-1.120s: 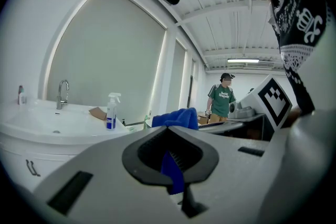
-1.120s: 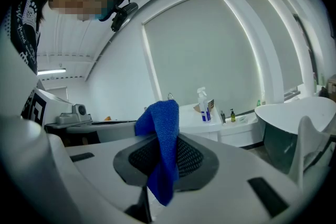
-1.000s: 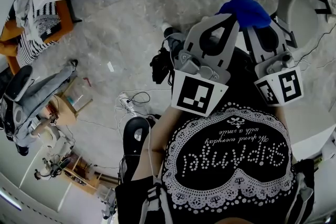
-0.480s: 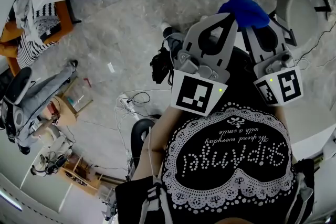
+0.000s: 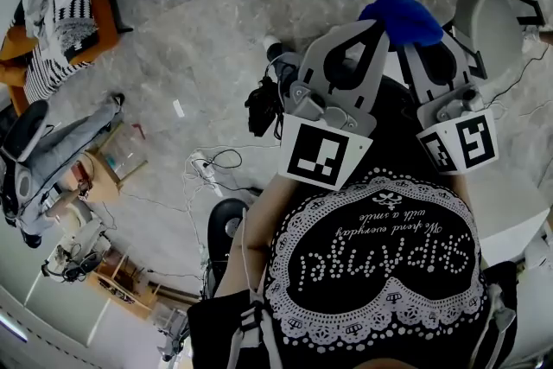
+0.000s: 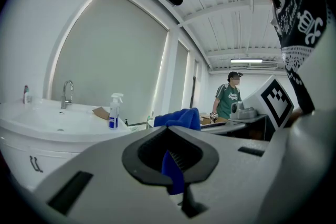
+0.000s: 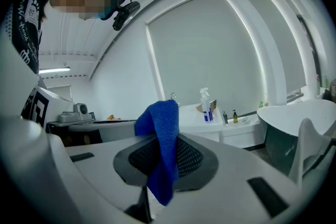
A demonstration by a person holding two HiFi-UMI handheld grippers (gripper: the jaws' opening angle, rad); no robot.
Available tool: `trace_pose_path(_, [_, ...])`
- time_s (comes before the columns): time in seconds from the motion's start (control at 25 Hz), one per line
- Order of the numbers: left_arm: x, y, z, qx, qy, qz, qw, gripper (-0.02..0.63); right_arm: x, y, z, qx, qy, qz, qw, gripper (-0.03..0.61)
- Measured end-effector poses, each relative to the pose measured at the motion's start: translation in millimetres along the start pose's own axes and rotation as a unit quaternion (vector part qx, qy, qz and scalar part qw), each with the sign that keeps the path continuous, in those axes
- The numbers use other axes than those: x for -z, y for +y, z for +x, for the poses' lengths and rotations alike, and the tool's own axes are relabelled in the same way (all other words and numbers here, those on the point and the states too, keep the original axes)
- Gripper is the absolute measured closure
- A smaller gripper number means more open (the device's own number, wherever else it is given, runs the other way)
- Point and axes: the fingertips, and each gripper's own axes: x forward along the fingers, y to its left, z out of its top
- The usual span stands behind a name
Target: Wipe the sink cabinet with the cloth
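Note:
A blue cloth (image 5: 404, 16) hangs bunched between both grippers, held up in front of the person's black printed shirt. My left gripper (image 5: 378, 28) is shut on one part of the cloth (image 6: 173, 173). My right gripper (image 5: 422, 44) is shut on another part, which droops between its pads (image 7: 161, 157). The white sink cabinet (image 6: 37, 157) with a chrome faucet (image 6: 66, 94) shows far left in the left gripper view. It also appears as a distant sink cabinet (image 7: 207, 126) in the right gripper view. Both grippers are well away from it.
A spray bottle (image 6: 114, 111) stands on the sink top. A person in a green shirt (image 6: 229, 100) stands behind a desk. A white bathtub (image 7: 302, 118) lies to the right. Cables (image 5: 220, 164), a stool and cluttered furniture (image 5: 60, 39) cover the floor at left.
Both grippers and the cloth stay where they were. The floor scene has slid slightly left in the head view.

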Motion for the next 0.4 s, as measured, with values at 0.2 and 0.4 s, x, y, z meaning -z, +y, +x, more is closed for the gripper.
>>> trace_pose_path(0.2, [2.9,3.6,-2.9,-0.012,-0.002,0.0,0.9999,0.609,4.0,1.6,3.4,-0.008,0.003,-0.001,1.0,0.518])
trace_pose_path(0.4, [-0.7,-1.1,-12.4,-0.015,-0.001,0.0,0.9999,0.609,1.4,10.6,-2.5,-0.014,0.006,0.001,1.0,0.518])
